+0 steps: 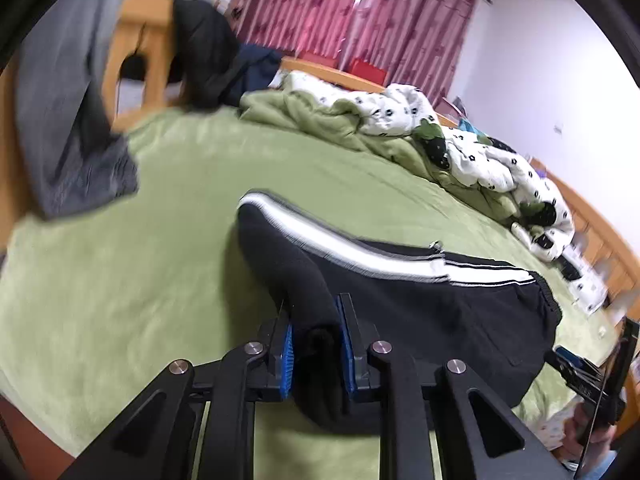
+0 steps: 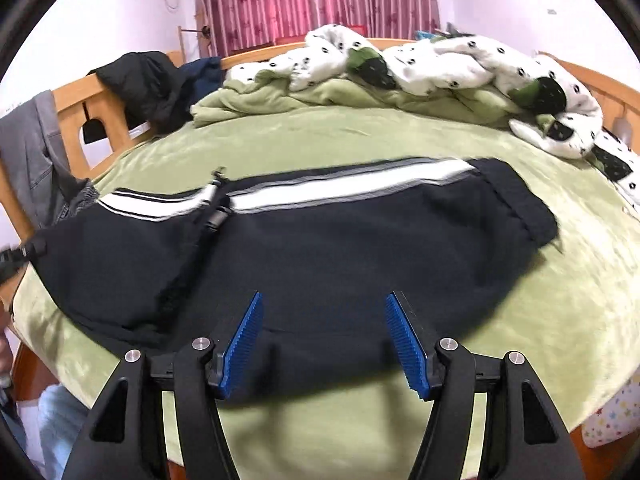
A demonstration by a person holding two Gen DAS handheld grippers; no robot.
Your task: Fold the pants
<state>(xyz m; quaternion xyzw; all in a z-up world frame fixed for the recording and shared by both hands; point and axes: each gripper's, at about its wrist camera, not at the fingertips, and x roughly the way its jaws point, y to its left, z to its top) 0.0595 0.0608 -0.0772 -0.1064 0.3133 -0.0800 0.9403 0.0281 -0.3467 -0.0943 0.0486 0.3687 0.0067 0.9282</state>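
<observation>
Black pants (image 1: 440,312) with white side stripes lie folded across the green bed sheet (image 1: 140,280). In the left wrist view my left gripper (image 1: 314,304) is shut on a bunched fold of the pants' black fabric, pinched between its blue pads and lifted off the sheet. In the right wrist view the pants (image 2: 340,248) stretch from left to right, waistband at the right. My right gripper (image 2: 326,296) hovers over their near edge, its blue pads (image 2: 244,344) wide apart and pressing on nothing. The right gripper's body also shows at the right edge of the left wrist view.
A rumpled white patterned quilt (image 2: 440,64) and green blanket are piled along the far side of the bed. A grey garment (image 1: 68,120) and a black jacket (image 1: 204,52) hang on the wooden bed frame (image 2: 76,100). Pink curtains (image 2: 312,0) hang behind.
</observation>
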